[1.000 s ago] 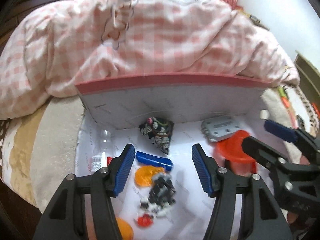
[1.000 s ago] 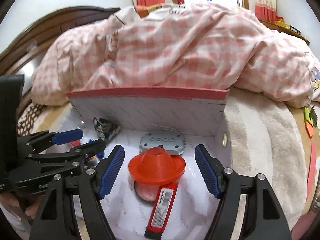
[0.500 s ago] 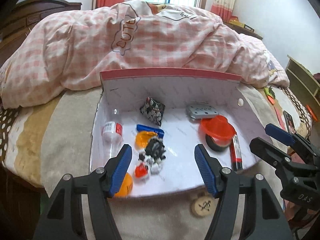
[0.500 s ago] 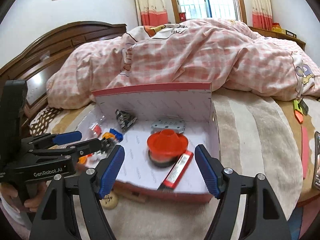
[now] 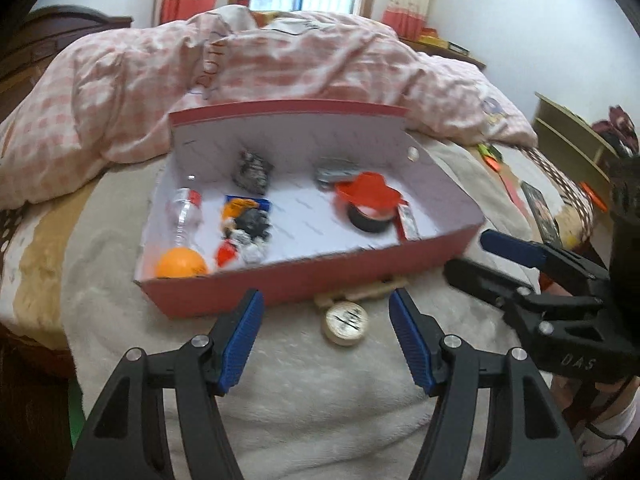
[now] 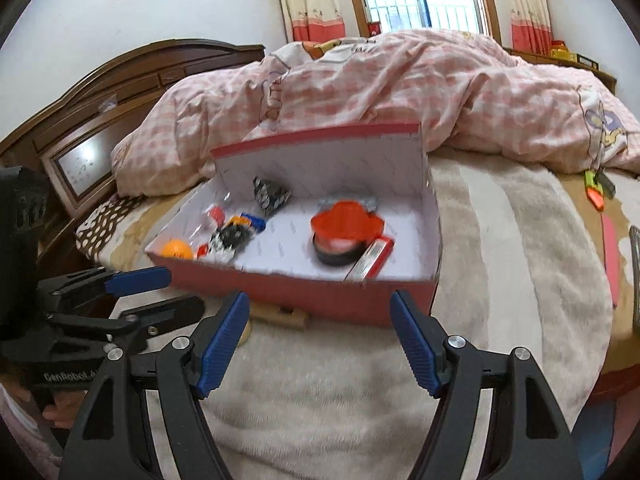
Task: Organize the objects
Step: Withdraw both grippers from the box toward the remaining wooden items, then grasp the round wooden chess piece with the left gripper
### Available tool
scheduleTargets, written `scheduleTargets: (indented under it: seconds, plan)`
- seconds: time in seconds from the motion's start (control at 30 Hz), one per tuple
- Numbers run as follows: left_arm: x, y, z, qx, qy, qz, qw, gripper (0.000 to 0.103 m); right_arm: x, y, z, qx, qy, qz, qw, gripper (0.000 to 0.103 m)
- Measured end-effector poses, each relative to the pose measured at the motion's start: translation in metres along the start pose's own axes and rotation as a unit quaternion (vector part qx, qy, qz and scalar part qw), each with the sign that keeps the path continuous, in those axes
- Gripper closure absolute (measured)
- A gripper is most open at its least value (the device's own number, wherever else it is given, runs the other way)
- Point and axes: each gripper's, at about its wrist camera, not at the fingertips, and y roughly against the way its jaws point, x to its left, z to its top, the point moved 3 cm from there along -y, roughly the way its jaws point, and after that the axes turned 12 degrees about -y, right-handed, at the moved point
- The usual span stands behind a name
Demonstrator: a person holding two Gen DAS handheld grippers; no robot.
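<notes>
Left hand-held gripper (image 5: pixel 326 340) gapes, empty; red box (image 5: pixel 304 280) just beyond.

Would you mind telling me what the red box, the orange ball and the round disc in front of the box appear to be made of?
Red box: probably cardboard, matte, with thin folded walls and a white printed lining. Orange ball: likely smooth plastic, evenly coloured with a slight sheen; possibly a ping-pong ball. Round disc: seemingly pale unfinished wood with dark markings on its face, though blur leaves it uncertain.
</notes>
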Motion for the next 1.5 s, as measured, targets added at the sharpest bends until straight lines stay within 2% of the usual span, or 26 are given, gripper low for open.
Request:
scheduleTargets:
  seconds: [0.13,0.33,0.4,0.5,0.53,0.67,1.03,1.2,1.27,1.43,1.5]
  plan:
    - [-0.009,-0.013,-0.008,0.008,-0.019,0.022,0.9995,0.038,-0.004,-0.002,-0.012,0.011,0.001,-0.011,1.0,0.029]
    - [-0.012,-0.03,-0.018,0.014,-0.011,0.02,0.9996,0.038,-0.009,-0.009,-0.017,0.021,-0.012,-0.011,1.0,0.029]
    - [-0.012,-0.033,-0.019,0.008,-0.013,0.026,0.9996,0.043,-0.009,-0.011,-0.018,0.024,-0.013,-0.01,1.0,0.029]
    - [-0.013,-0.037,-0.022,0.011,-0.018,0.023,0.9995,0.069,-0.007,-0.014,-0.02,0.028,-0.012,-0.009,0.999,0.029]
    - [-0.013,-0.037,-0.023,0.013,-0.017,0.021,0.9995,0.073,-0.006,-0.015,-0.02,0.03,-0.011,-0.009,0.999,0.029]
    - [-0.005,-0.025,-0.027,0.004,-0.015,0.015,0.9998,0.073,-0.002,-0.018,-0.022,0.037,-0.008,-0.005,0.999,0.029]
    - [0.028,-0.013,-0.043,0.008,0.02,0.036,0.9991,0.072,0.022,-0.047,-0.02,0.06,0.012,0.0,0.998,0.029]
    - [0.031,-0.011,-0.049,0.008,0.015,0.041,0.999,0.072,0.029,-0.057,-0.019,0.07,-0.018,-0.013,0.997,0.028]
    - [0.031,-0.01,-0.051,0.005,0.008,0.046,0.9989,0.072,0.032,-0.06,-0.019,0.069,-0.03,-0.024,0.997,0.022]
    - [0.035,-0.006,-0.054,-0.003,0.011,0.038,0.9992,0.072,0.049,-0.072,-0.019,0.077,-0.028,-0.061,0.995,0.018]
    - [0.036,-0.006,-0.056,-0.005,0.014,0.035,0.9993,0.072,0.054,-0.077,-0.019,0.08,-0.024,-0.075,0.994,0.013]
